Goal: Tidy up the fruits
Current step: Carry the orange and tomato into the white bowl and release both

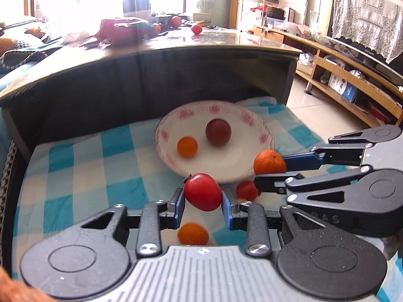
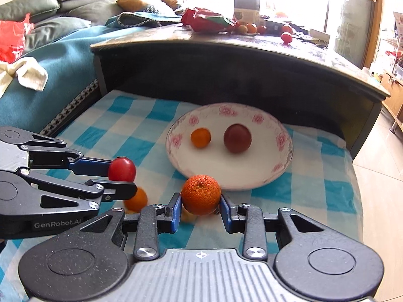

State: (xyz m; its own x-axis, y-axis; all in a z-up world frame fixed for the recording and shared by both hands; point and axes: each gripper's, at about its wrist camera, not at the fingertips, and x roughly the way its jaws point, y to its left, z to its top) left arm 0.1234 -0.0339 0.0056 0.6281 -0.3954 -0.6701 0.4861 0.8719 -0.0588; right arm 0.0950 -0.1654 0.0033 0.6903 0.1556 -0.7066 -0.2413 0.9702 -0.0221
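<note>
Our left gripper (image 1: 203, 196) holds a red tomato (image 1: 203, 195), right gripper (image 2: 200, 195) a mandarin (image 2: 200, 194); only left view shows another tomato (image 1: 246, 190) below.

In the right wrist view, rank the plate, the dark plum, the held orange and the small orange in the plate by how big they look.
1. plate
2. held orange, though it looks enlarged, sitting closest to the camera in the right gripper
3. dark plum
4. small orange
</note>
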